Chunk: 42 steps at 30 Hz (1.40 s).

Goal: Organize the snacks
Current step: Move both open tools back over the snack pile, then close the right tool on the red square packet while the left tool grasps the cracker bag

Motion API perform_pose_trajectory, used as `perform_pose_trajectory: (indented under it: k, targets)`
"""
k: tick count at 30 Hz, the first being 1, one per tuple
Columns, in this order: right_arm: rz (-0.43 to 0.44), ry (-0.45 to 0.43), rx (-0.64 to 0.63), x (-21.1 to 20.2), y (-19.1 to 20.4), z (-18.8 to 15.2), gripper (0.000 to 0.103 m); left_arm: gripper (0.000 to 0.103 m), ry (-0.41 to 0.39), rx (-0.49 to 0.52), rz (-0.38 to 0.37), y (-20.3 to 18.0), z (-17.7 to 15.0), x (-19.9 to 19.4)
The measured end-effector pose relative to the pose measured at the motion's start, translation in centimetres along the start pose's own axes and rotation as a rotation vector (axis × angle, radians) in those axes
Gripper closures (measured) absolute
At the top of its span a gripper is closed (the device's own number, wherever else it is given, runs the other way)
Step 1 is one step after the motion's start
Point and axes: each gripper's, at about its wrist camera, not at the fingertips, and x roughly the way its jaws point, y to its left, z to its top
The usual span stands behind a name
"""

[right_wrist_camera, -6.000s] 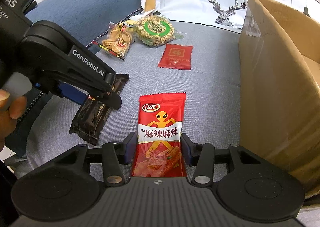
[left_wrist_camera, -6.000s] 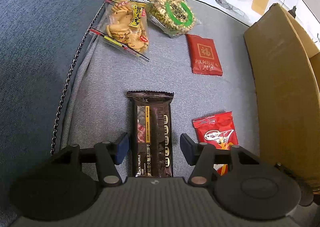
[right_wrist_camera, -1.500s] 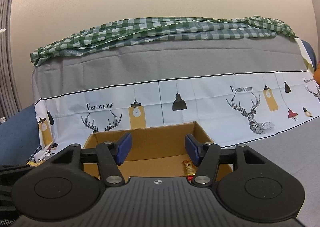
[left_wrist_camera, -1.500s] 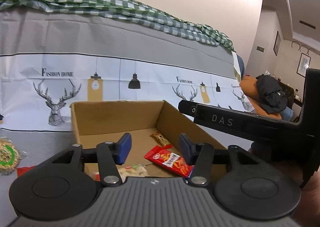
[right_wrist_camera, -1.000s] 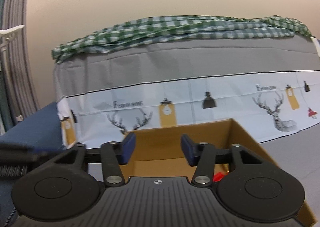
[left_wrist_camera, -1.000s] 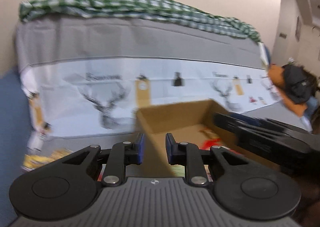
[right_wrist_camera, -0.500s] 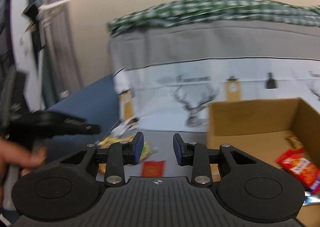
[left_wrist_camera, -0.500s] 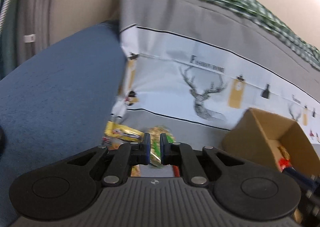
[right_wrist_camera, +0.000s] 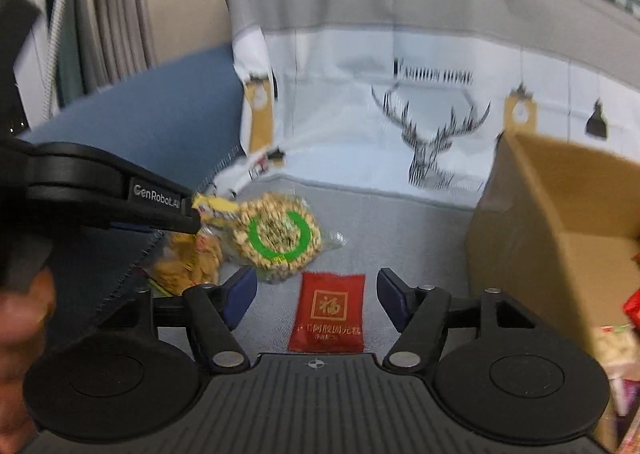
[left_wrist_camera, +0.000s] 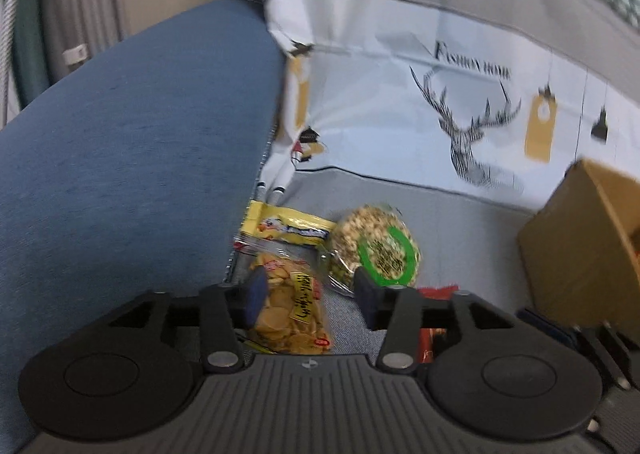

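Tongs on both sides stand apart and empty. Between the fingers of the left tongs [left_wrist_camera: 308, 300] shows the clear cracker bag [left_wrist_camera: 292, 318], lying on the grey sofa seat [left_wrist_camera: 460, 222] at its left edge beside the blue armrest [left_wrist_camera: 132, 158]. Just right of it lies the round green-labelled snack [left_wrist_camera: 378, 248], with a yellow packet [left_wrist_camera: 286, 228] behind. The right tongs [right_wrist_camera: 314, 302] frame the red packet [right_wrist_camera: 328, 312] on the seat. The cardboard box [right_wrist_camera: 560, 222] stands at the right.
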Motion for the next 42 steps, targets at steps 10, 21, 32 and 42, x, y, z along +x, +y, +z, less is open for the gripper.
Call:
perform_pose_trajectory:
  k: [10, 21, 32, 42]
  targets:
    - [-0.049, 0.178, 0.019, 7.0, -1.2, -2.1, 0.029, 0.042, 0.106, 0.108, 0.112, -2.3, -0.4, 4.2]
    - [-0.092, 0.079, -0.004, 4.2, -1.7, -2.3, 0.057, 0.077, 0.096, 0.068, 0.089, -0.6, -0.7, 4.0]
    - [0.079, 0.172, -0.05, -5.5, -0.3, -1.6, 0.057, 0.086, 0.104, -0.084, -0.047, 1.7, -1.9, -1.6]
    - [0.085, 0.253, 0.011, -7.9, -0.7, -6.5, 0.057, 0.086, 0.313, -0.299, -0.235, 3.7, -6.8, -5.6]
